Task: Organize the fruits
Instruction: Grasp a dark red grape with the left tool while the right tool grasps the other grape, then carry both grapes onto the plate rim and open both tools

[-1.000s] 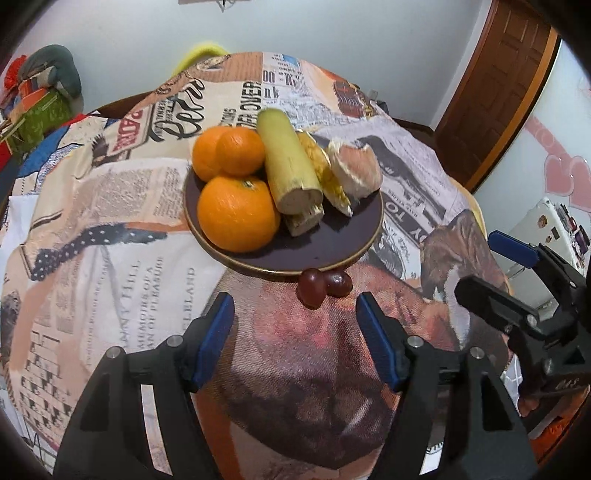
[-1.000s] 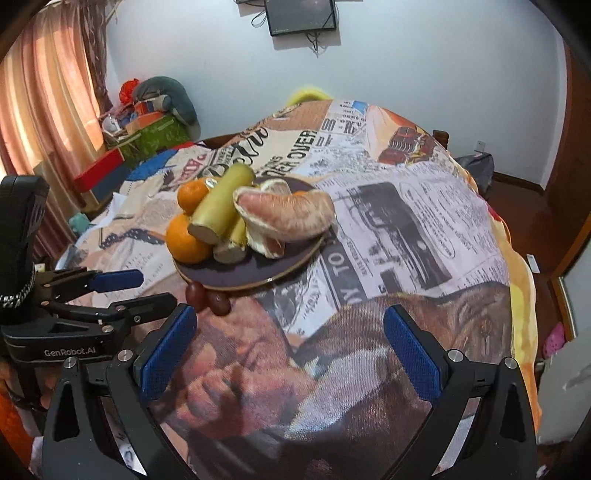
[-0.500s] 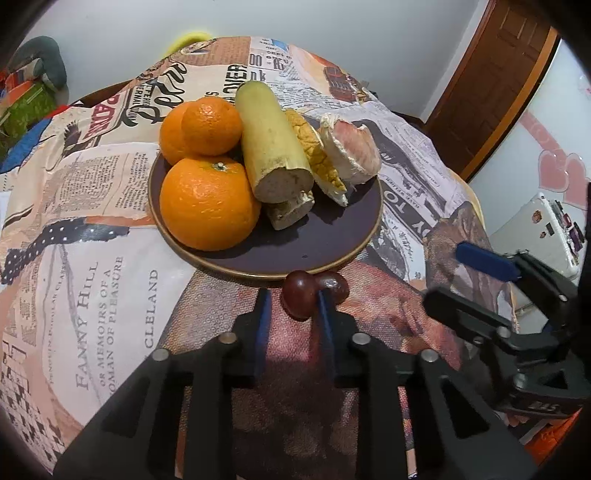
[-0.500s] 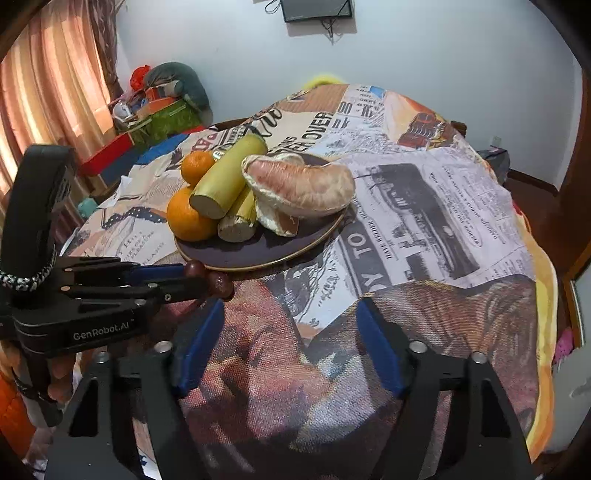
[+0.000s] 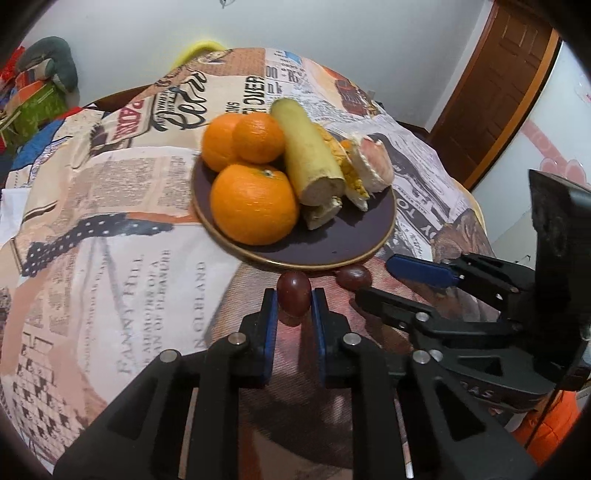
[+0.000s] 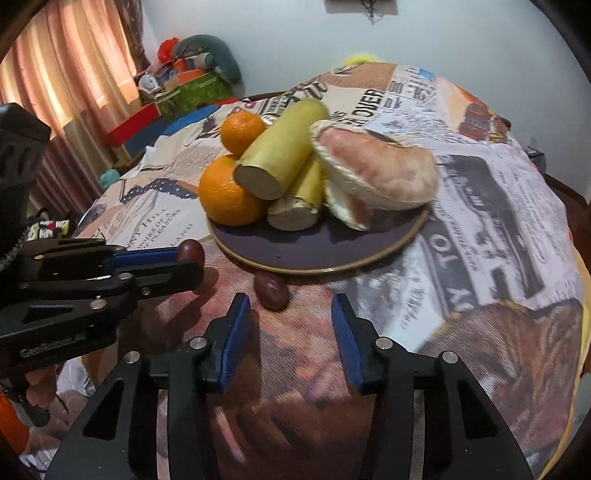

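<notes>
While the left hand-held gripper [image 5: 293, 301] pinches one grape [image 5: 293, 297] just off the plate [image 5: 369, 236], it should lift gently. From the right view, the right hand-held gripper [image 6: 290, 319] gapes empty behind the second grape [image 6: 272, 290] on the desk [image 6: 480, 240].

A pale, plain wall [image 6: 280, 40] runs behind the table [image 6: 498, 206], which wears a cloth printed like old newspapers, brown and cream with black lettering. On the wall hangs a dark box with loose cables [image 6: 364, 7], cut off by the top edge. To the left, peach curtains [image 6: 62, 70] glow with daylight from a window behind them. Near the table's far left corner stands a heap of belongings: a green patterned box [image 6: 192, 86], a red box [image 6: 135, 125] and a grey stuffed bundle [image 6: 208, 53] on top. To the right, a brown panelled wooden door [image 5: 498, 85] stands in its frame. A yellow chair back [image 5: 197, 50] peeps over the table's far edge.
</notes>
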`<act>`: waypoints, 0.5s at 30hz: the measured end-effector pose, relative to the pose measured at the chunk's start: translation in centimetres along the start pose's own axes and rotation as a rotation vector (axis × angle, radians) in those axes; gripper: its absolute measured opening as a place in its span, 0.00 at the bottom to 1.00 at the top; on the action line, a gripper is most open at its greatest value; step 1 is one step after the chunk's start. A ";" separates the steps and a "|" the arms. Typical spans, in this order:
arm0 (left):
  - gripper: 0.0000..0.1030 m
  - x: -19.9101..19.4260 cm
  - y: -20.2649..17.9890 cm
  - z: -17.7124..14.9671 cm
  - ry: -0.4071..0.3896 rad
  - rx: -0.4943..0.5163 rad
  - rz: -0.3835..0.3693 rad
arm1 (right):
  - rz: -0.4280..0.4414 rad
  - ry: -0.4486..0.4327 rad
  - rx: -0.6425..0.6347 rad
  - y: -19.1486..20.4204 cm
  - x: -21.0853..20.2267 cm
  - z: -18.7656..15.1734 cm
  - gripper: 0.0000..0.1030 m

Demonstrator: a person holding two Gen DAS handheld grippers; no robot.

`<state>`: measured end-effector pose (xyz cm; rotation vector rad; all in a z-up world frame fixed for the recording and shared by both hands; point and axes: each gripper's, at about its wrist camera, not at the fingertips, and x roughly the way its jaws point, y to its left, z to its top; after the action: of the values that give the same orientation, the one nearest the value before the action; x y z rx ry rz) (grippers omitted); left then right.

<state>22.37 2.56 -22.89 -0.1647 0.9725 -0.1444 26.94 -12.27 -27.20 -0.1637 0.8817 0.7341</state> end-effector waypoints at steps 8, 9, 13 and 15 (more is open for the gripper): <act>0.17 -0.6 0.5 0.1 -0.018 -0.019 -0.004 | 0.006 0.008 -0.018 0.5 0.6 0.3 0.16; 0.17 -0.7 0.5 0.1 -0.020 -0.017 -0.004 | 0.009 0.006 -0.014 0.4 0.4 0.2 0.16; 0.17 -0.8 0.0 0.4 -0.028 -0.005 -0.007 | 0.012 -0.007 -0.004 0.2 -0.3 0.0 0.15; 0.17 -0.9 -0.4 0.7 -0.033 0.001 -0.012 | 0.011 -0.023 0.006 -0.1 -1.0 -0.1 0.15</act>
<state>22.39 2.44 -21.70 -0.1721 0.9383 -0.1527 26.57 -12.88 -26.55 -0.1449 0.8636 0.7426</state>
